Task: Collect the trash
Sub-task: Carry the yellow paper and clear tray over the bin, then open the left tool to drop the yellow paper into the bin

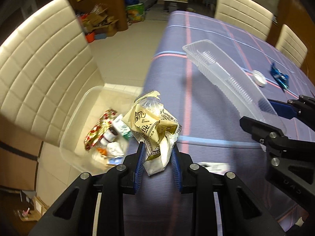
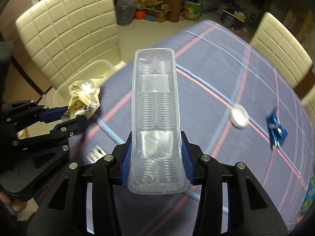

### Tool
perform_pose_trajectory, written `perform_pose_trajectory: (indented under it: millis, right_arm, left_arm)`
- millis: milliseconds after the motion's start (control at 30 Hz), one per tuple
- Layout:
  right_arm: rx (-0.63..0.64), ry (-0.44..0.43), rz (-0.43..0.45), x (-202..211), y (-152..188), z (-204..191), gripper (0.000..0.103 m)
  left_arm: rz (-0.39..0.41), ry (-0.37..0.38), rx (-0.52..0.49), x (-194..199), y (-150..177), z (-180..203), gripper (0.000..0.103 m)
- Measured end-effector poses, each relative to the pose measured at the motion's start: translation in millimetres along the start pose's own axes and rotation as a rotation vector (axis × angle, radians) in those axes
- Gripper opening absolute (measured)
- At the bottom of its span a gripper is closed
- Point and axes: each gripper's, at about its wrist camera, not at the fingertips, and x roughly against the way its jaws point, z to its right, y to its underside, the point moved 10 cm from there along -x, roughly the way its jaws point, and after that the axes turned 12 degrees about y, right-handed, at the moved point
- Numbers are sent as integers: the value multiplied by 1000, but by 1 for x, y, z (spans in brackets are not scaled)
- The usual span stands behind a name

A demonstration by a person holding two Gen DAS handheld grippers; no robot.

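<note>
**Both grippers loaded, bin off the table's left edge**

The landmark is the clear bin (image 1: 78, 135), sitting on the floor against the left edge of the table (image 1: 206, 102), in front of the cream chair (image 1: 45, 74). It already contains trash: a red patterned wrapper, a small bottle, and white scraps.

The left gripper (image 1: 157, 149) is clamped on a crumpled cream wrapper (image 1: 155, 125), which hangs over the table edge just right of the bin's rim. This hand is the nearer one; judging by the layout, a short move leftward would put the wrapper above the bin's opening.

The right gripper (image 2: 156, 153) is clamped across the near end of a long clear plastic tray (image 2: 155, 106). The tray's long axis runs straight out along the fingers. It sits farther right of the bin, over the cloth, so it probably needs a longer swing, and its length may call for tipping the far end down into the bin.

Still on the table, well right of the bin, lie a white lid (image 2: 239, 116) and a blue wrapper (image 2: 276, 129).

Only the left wrist view shows the bin's contents; the right wrist view shows just a corner of it behind the wrapper, but reveals the tray's ribbed interior.
</note>
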Motion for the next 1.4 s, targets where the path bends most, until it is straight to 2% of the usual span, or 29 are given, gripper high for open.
perform_pose_trajectory:
  millis: [233,533,933,1233,1267,1333,1400]
  right_arm:
    - [54,-17,3,-4,-26,-40,45]
    - [99,-19,13,-6,-52,-72,46]
    - [128,-33,13,-15,-80,-100,46]
    - [158,-31,23,-18,-93,-115,46]
    - [157,-31,24,-18,-94,-115,46]
    - [156,-33,24,-18,-95,-115,46]
    - [156,-32,23,-19,-96,-116,46]
  left_arm:
    - [13,-26,66,4,3,-50,26]
    - [27,-41,116,3,-2,-93,26]
    - [62,-70,159,4,-19,-134,27]
    - [48,-74,180,-4,-21,-149,30]
    - [46,-72,184,-5,-21,-150,33]
    - [46,-63,197,-6,-20,-153,58]
    - [62,-50,206,-5,-21,-155,69]
